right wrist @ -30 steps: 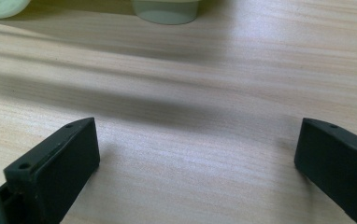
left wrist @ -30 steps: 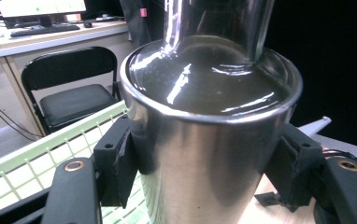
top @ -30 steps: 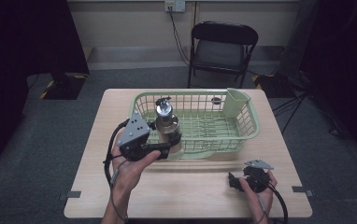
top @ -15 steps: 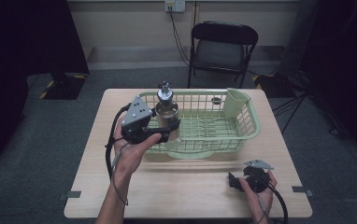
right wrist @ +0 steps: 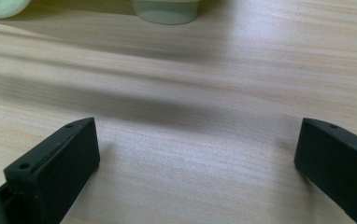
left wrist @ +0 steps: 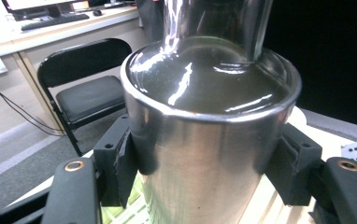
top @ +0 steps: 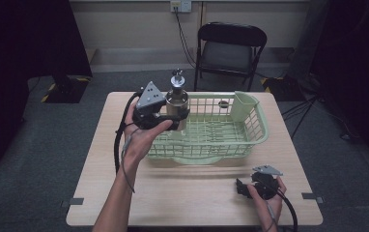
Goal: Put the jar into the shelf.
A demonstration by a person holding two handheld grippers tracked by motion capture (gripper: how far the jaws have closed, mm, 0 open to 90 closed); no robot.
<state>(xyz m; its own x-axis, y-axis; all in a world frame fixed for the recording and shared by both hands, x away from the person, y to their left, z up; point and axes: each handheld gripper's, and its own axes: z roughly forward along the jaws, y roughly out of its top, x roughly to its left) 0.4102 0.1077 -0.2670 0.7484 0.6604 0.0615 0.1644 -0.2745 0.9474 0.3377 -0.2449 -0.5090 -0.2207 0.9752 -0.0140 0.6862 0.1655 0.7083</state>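
— Two tongs in play; how do they stand?

— The left tongs are clenched on a steel flask. In the left gripper view both black pads press the flask's shiny wall from either side, just under its shoulder, with the narrower neck rising out of the top of the picture.

— And the right tongs?

— Released. The right tongs rest low at the near right of the counter, the person's right hand around them. In the right gripper view the two pads stand wide apart with bare wood grain between them.

— Where is the flask, then?

— Up off the counter, upright, held above the far left corner of the green dish basket. The left hand comes in from the near side, its cable looping down by the wrist.

— What else is in the basket?

— A green cutlery cup stands at its far right corner.

— And past the counter?

— A black folding chair on the far side, against the wall, with a wall socket and a cord hanging from it.
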